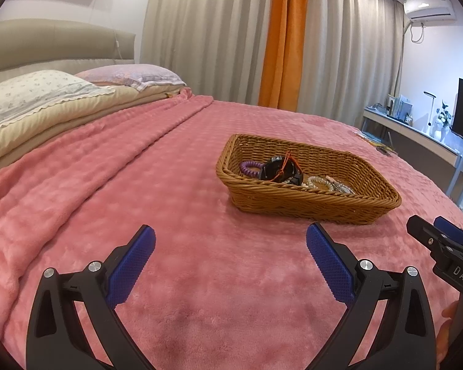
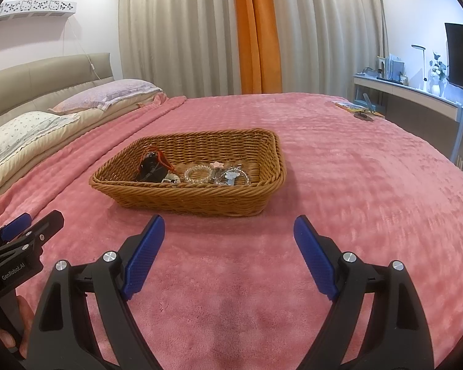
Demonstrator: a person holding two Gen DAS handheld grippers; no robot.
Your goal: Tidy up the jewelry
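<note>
A brown wicker basket (image 1: 311,202) (image 2: 197,199) sits on the pink blanket ahead of both grippers. Inside lie a purple coil band (image 1: 249,166), a black bracelet with a red cord (image 1: 276,169) (image 2: 152,166), clear bead bracelets (image 2: 197,173) (image 1: 319,182) and a pink star piece (image 2: 216,164). My left gripper (image 1: 230,236) hovers open over the blanket, short of the basket and to its left, nothing between its blue pads. My right gripper (image 2: 230,223) is open too, just before the basket's near wall, empty. Each gripper shows at the edge of the other's view.
The pink blanket (image 2: 355,185) covers a wide bed. Pillows (image 1: 31,95) and a padded headboard lie at the left. Small items (image 2: 358,111) rest at the bed's far right edge. A desk (image 2: 410,92) with a lamp and plant stands beyond, curtains behind.
</note>
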